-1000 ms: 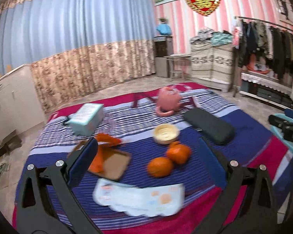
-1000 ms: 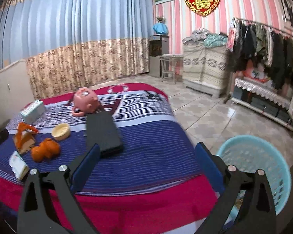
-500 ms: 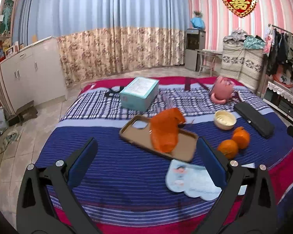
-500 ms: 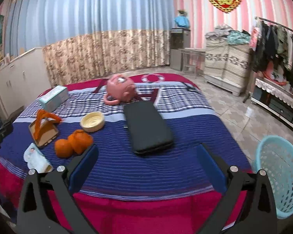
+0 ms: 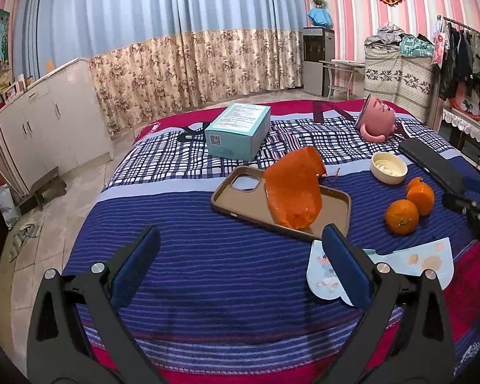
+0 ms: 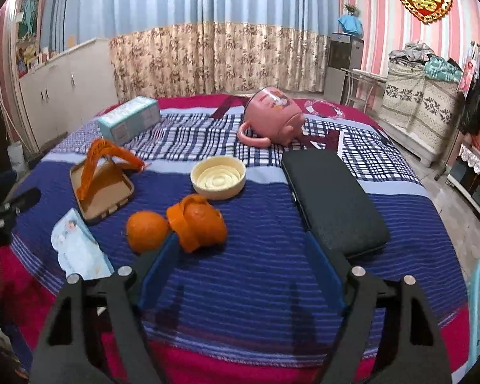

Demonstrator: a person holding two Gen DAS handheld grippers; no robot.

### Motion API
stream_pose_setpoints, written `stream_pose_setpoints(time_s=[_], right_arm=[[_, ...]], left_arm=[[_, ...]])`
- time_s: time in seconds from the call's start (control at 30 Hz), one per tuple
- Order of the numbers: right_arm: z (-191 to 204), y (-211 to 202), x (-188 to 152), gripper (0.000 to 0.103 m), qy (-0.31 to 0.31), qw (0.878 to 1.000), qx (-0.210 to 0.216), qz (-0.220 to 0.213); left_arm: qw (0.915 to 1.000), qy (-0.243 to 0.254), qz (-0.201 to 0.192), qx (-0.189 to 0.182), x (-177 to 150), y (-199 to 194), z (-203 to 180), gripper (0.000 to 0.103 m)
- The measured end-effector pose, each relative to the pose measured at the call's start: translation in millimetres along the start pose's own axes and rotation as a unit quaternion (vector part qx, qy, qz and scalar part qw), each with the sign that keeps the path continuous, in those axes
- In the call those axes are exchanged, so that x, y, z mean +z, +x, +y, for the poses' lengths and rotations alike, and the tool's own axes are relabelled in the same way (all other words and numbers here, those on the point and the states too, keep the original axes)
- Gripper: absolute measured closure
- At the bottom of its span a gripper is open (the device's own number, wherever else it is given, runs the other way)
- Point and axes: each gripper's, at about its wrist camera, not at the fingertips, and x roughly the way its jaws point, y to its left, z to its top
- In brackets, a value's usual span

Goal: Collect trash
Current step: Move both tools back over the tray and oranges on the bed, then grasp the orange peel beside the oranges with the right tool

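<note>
Reaching for trash: the right gripper [image 6: 240, 275], jaws closing on nothing yet, must advance toward the torn orange peel [image 6: 196, 224] at eleven o'clock, left gripper [image 5: 236, 265] spread empty.

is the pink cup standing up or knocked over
Knocked over. The pink cup lies on its side on the bed, handle against the blanket and rim tilted sideways.
</note>
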Motion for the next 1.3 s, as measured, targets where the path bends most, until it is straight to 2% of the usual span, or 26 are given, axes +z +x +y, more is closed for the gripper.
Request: stream_pose_setpoints(time_s=[0.1,0.23,0.4,0.53,0.73,0.83,0.97,1.23,1.3], right_arm=[[-1.7,8.4,5.9,0.025,0.01,1.0,0.008,0.0],[1.6,26.7,3.6,0.025,0.014,0.999,0.034,0.026],[19.1,40.4,0.2,0.046,-0.017,0.997,0.059,0.055],[12.8,32.8,6.8,0.046,0.008,0.995,0.09,0.048],[-2.4,25.6,15.6,0.045,0.03,0.996,0.079,0.031],[-3.8,40.6,20.5,0.045,0.032,0.996,0.075,0.042],[8.3,55.4,16.8,0.047,0.023,0.992,0.105,0.063],[15.9,55.6,11.2,0.069,0.043,0.985,0.151,0.07],[17.3,54.2,11.1,0.08,0.04,0.984,0.16,0.066]], left_arm=[[1.0,0.003,-0.002,0.001,0.5,1.3,-0.9,0.006],[0.9999,0.013,0.001,0.002,0.8,3.1,-4.6,0.006],[0.9999,0.009,0.01,-0.001,1.1,7.9,-6.1,0.006],[0.9998,0.016,0.006,-0.004,5.6,6.4,-12.6,0.006],[0.9998,0.018,0.001,-0.013,12.9,7.0,-15.6,0.006],[0.9997,0.01,-0.001,-0.021,16.1,8.8,-14.5,0.006],[0.9996,0.016,0.001,-0.023,15.6,12.3,-15.6,0.006],[0.9995,0.009,0.015,-0.027,12.5,21.7,-13.8,0.005],[0.9994,0.009,0.016,-0.028,12.8,22.4,-14.4,0.006]])
